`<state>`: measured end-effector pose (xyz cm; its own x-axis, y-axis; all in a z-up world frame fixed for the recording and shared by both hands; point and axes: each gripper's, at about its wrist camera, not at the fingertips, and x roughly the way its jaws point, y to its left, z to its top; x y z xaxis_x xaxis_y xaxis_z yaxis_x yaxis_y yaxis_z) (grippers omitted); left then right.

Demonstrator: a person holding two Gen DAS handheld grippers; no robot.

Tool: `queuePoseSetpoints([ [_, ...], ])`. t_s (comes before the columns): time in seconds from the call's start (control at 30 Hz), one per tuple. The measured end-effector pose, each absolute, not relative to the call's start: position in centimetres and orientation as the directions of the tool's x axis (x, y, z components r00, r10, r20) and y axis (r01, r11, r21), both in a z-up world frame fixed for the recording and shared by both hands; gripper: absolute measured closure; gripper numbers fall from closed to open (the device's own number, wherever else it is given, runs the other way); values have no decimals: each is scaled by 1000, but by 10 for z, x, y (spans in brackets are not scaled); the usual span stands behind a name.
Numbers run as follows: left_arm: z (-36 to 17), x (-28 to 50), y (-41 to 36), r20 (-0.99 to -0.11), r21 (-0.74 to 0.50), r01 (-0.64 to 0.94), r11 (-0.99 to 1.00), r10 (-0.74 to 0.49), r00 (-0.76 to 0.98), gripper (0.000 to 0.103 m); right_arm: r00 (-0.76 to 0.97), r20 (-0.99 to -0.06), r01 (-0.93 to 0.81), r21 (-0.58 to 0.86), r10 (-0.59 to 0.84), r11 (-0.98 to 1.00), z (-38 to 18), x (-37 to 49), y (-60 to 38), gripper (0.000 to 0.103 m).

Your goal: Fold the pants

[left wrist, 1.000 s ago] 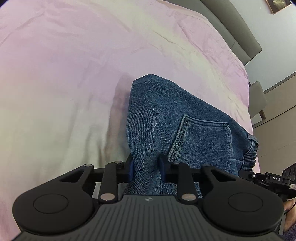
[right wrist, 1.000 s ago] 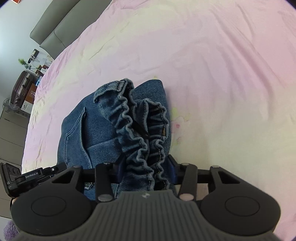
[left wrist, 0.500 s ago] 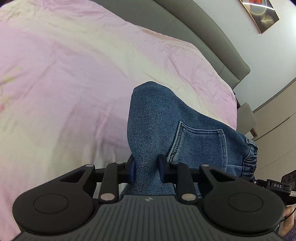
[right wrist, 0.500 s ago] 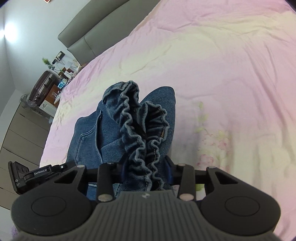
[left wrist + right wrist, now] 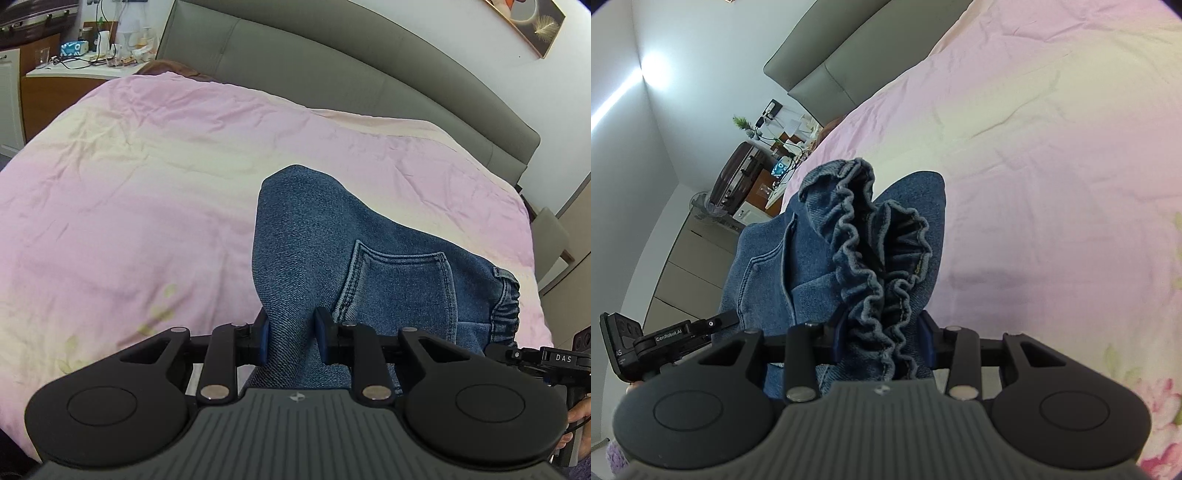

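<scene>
The left gripper (image 5: pixel 291 341) was clamped on a plain denim fold of the pants (image 5: pixel 369 266), and the right gripper (image 5: pixel 882 341) was clamped on the gathered elastic waistband (image 5: pixel 875 258). Both held the garment bunched and raised above the pink bedspread (image 5: pixel 129 192), probably to carry it toward the headboard edge (image 5: pixel 332 74) for laying flat

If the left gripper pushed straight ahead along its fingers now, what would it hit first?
The left gripper is already shut on the jeans, so denim bunched ahead of it comes first. Beyond that lies the pink bedspread, probably before the grey headboard, though depth is unclear.
</scene>
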<state>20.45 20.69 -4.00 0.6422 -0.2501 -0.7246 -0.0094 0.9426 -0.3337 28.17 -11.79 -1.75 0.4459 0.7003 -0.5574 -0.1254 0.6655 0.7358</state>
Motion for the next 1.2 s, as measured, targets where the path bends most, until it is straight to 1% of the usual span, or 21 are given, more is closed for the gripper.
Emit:
queuePoseSetpoints([
  [0.17,-50,232,239,-750,-297,-39,954,-208,628,76,417,-555,-129,748,720,651,-42,306,-70,68],
  [0.3,-68,252,260,-762,-289,-47,956,-200,616,76,393,-570,-113,749,722,653,-67,327,-44,68],
  [0.67,-156,291,290,-800,-320,-62,945,-235,551,76,338,-647,-81,704,683,706,-135,376,-2,68],
  [0.8,-181,294,300,-810,-350,-88,933,-254,529,75,323,-659,-115,685,679,720,-152,381,1,67],
  [0.83,-185,294,299,-814,-338,-79,938,-249,524,74,317,-667,-115,679,674,725,-155,385,6,67],
  [0.9,-189,293,293,-822,-298,-54,953,-227,521,74,307,-677,-112,672,669,732,-164,387,8,67],
  [1.0,-187,293,294,-827,-302,-85,949,-217,519,72,304,-678,-74,684,669,726,-173,393,8,66],
  [1.03,-183,292,293,-829,-288,-89,953,-202,521,68,307,-684,-86,672,661,735,-170,391,9,65],
  [1.07,-179,289,291,-831,-264,-89,960,-180,526,63,309,-690,-97,662,655,743,-166,391,11,62],
  [1.1,-172,286,287,-834,-227,-88,970,-147,532,62,309,-691,-101,659,653,745,-162,389,11,61],
  [1.17,-157,275,282,-824,-163,-80,983,-91,559,62,322,-694,-118,645,644,755,-152,384,8,51],
  [1.2,-149,268,280,-814,-144,-76,987,-75,576,62,351,-697,-152,617,626,772,-142,376,3,50],
])
